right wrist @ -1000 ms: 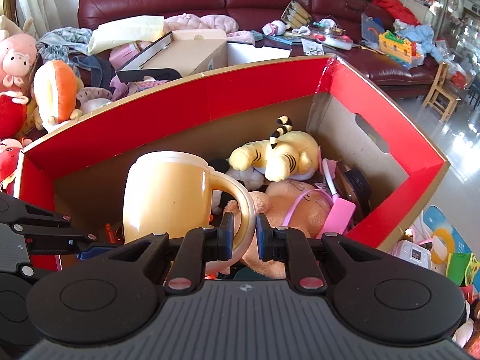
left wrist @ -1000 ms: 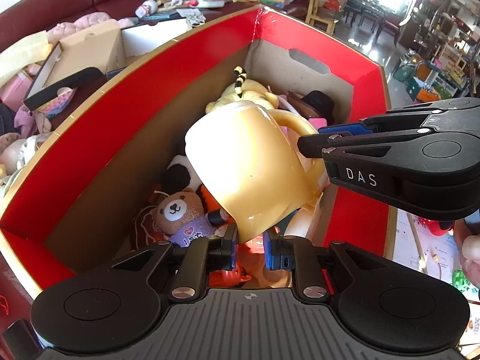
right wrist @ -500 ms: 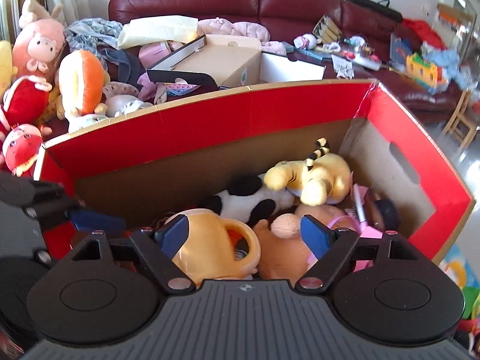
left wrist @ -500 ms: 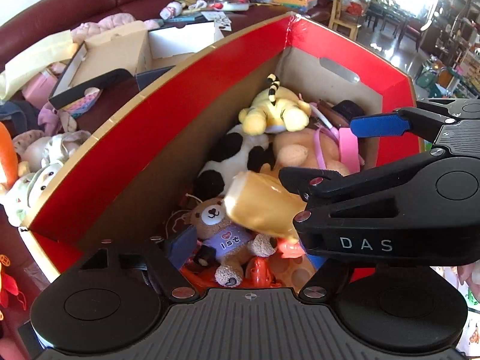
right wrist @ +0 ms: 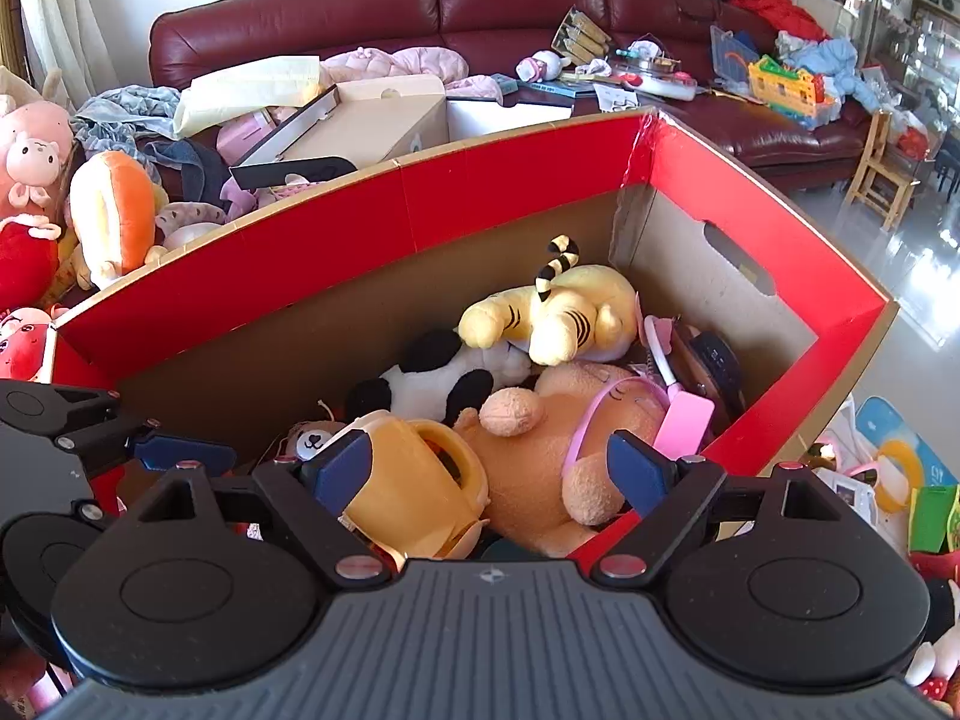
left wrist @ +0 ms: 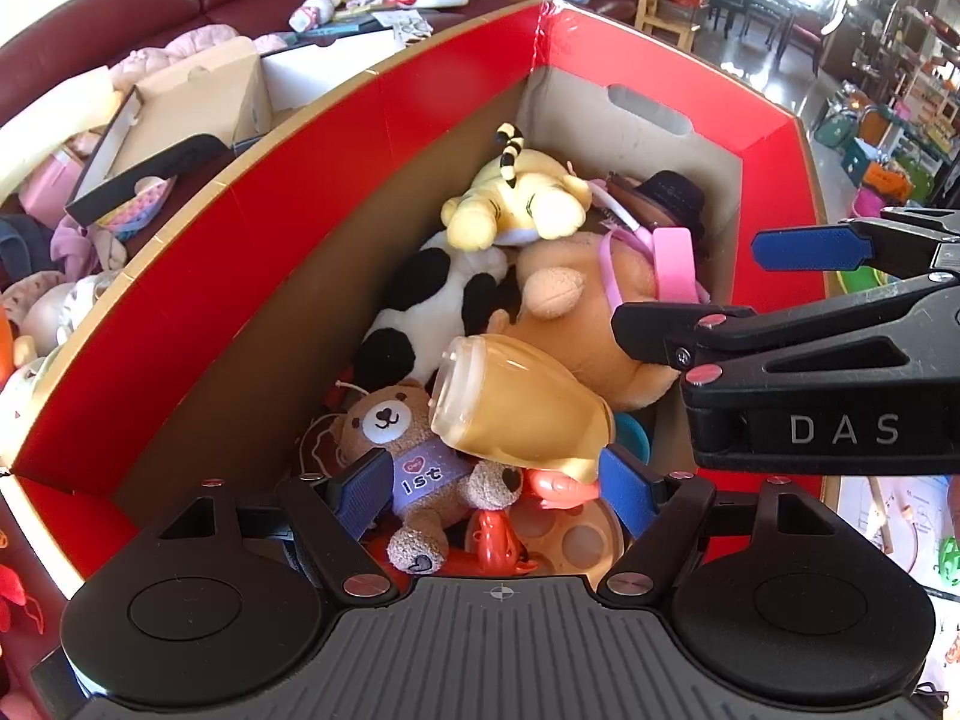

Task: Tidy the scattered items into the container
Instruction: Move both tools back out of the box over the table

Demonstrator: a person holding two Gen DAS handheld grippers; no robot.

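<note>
- Between and below the spread fingers of the right gripper (right wrist: 489,468): yellow mug (right wrist: 414,492), on its side among toys in the red box (right wrist: 516,180).
- Left gripper (left wrist: 495,483) also spread, mug just ahead, nothing held.

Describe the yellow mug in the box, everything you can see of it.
The yellow mug is glossy, plastic or ceramic by its look, with a loop handle. It lies on its side inside the red box, its base toward the teddy bear, resting against the bear and the tan plush. Neither open gripper grips it.
</note>
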